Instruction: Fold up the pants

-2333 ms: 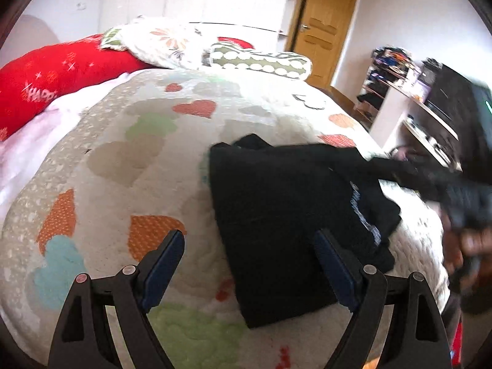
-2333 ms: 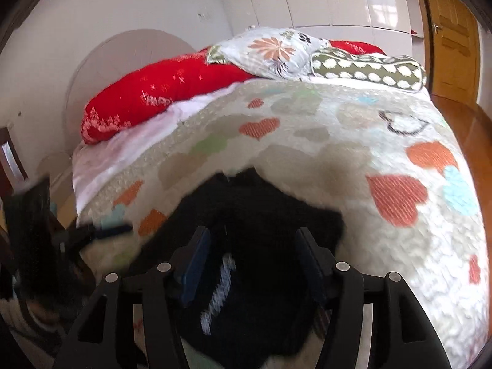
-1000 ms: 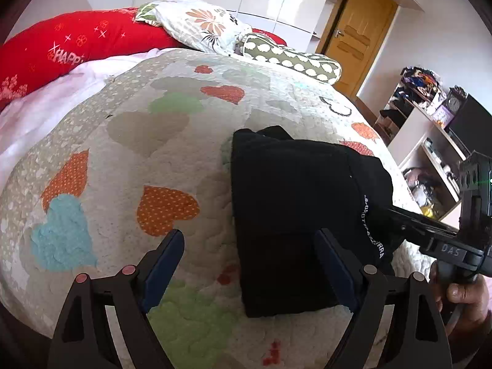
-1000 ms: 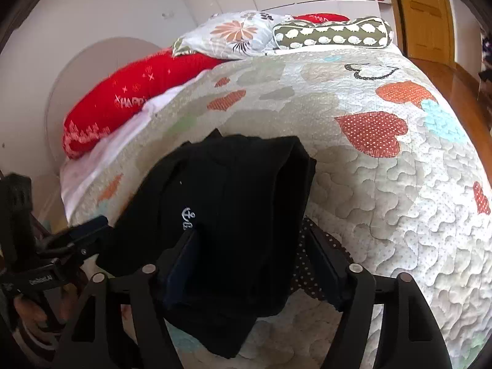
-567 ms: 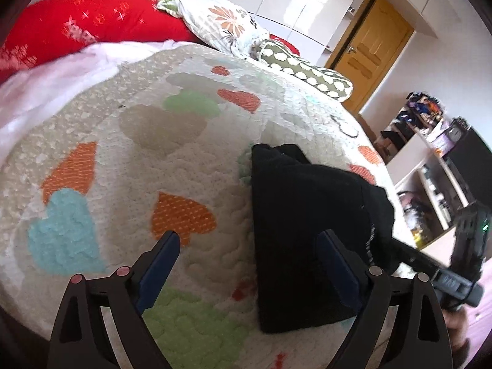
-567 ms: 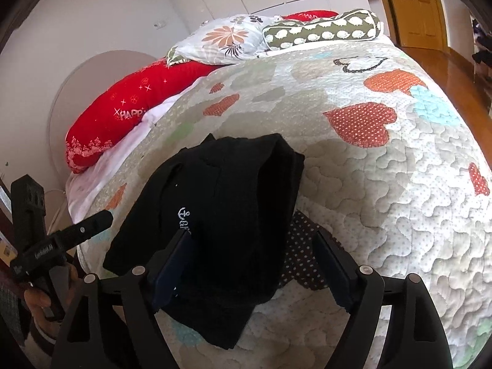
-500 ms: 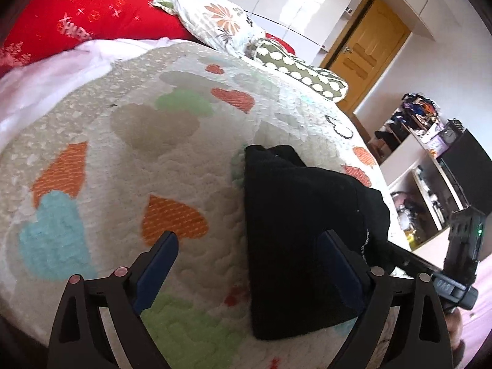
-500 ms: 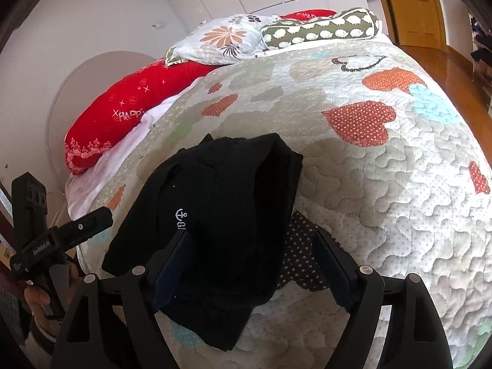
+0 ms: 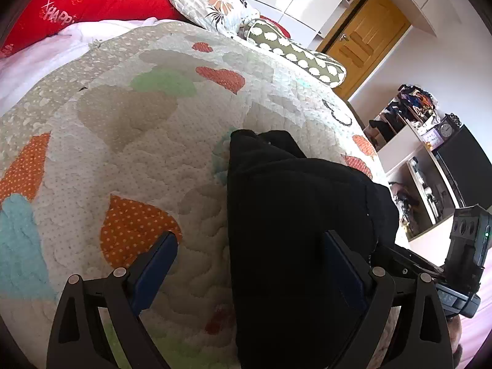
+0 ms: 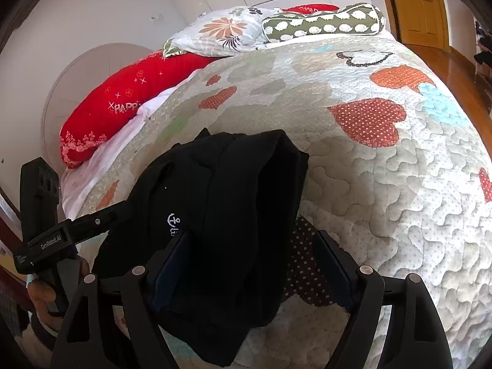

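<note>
Pants [image 9: 295, 215] folded in black bundle on bed quilt [image 9: 123, 141], near foot edge. My left gripper [image 9: 249, 267] spread wide, released, above bundle. Right gripper [image 10: 250, 255] likewise released, holding nothing. Pillows [image 10: 221, 30] at headboard.

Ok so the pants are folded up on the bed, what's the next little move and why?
Probably just draw both grippers back and leave it. The pants already lie in a compact bundle on the quilt, and the left gripper and right gripper are both open, holding nothing. If anything, the bundle's far edge looks a little bunched, so a light tidy there might help.
</note>
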Demonstrator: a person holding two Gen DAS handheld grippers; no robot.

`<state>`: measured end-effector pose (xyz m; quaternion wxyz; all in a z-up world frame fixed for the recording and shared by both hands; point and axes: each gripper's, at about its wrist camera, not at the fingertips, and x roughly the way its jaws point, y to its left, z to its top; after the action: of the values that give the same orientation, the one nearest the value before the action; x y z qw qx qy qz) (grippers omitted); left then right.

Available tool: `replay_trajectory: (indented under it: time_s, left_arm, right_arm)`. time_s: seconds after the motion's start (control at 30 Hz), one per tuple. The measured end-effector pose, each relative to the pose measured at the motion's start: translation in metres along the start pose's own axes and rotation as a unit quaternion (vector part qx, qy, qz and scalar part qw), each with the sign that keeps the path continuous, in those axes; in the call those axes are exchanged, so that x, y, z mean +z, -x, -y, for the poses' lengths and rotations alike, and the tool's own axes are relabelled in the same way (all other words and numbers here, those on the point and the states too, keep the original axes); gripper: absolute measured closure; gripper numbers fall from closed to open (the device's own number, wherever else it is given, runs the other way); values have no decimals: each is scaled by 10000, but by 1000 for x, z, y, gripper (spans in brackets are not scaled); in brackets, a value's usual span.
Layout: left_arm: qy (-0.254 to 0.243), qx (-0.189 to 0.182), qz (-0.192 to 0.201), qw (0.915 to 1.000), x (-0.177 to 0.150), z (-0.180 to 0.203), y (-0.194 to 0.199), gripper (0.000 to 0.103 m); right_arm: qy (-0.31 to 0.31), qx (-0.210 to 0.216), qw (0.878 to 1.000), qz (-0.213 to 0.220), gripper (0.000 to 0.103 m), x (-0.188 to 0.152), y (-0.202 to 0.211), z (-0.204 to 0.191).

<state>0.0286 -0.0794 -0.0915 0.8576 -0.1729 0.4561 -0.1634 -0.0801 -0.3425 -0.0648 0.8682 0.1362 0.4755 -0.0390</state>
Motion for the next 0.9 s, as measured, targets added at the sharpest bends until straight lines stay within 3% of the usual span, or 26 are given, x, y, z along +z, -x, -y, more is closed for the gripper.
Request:
replay_trajectory:
  time_s: [0.5, 0.83, 0.87, 0.9]
  left_arm:
    - [-148, 58, -160, 9997, 4, 14, -20, 7]
    - [-397, 355, -175, 9984, 3, 26, -20, 7]
    - [-399, 365, -171, 9984, 3, 26, -20, 7]
    - [-398, 366, -176, 9984, 3, 26, -20, 7]
  right_arm:
    - [-110, 192, 9997, -66, 19, 0, -12, 7]
    - [144, 42, 9994, 323, 20, 27, 1, -2]
    - [240, 103, 9991, 342, 35, 30, -2, -5]
    - [364, 194, 9987, 304, 66, 33, -6, -9]
